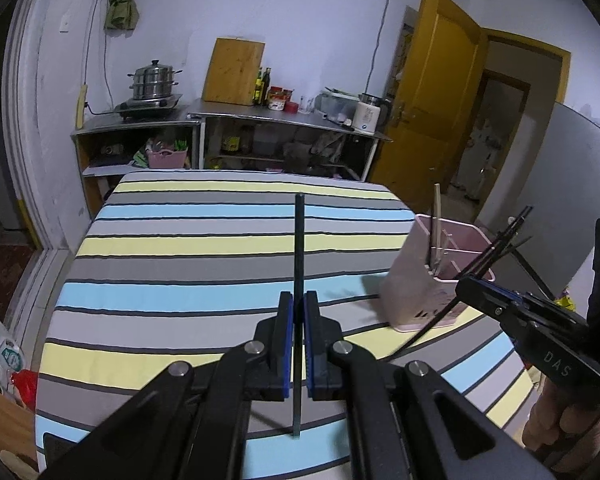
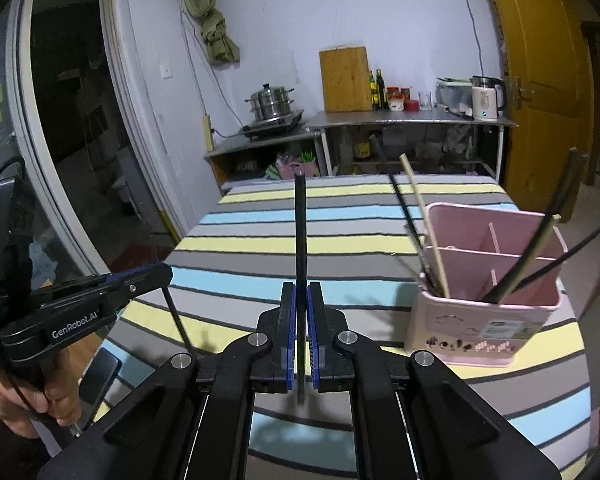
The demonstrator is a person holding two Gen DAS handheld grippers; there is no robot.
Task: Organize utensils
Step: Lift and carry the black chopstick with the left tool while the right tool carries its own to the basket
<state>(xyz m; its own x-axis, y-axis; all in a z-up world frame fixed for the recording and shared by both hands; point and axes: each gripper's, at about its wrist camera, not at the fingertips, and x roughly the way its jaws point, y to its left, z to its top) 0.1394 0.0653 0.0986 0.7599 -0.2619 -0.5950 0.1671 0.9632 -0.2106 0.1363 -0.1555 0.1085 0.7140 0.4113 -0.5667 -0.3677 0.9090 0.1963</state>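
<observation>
Chopsticks (image 2: 428, 236) stand in pink holder (image 2: 488, 320); both grippers (image 1: 299, 312) (image 2: 301, 304) clamp 1 black chopstick (image 2: 300, 232) each.

The near edge of the striped table (image 1: 228, 240) is lying hidden behind the left gripper (image 1: 299, 300) body. The lower ends of the chopsticks (image 2: 432, 240) are disappearing inside the pink holder (image 2: 488, 320). The print on its label is too small to read. Items on the shelves (image 1: 260, 148) are blurring together.

"GenRobot.AI" on left gripper (image 2: 162, 276)
</observation>
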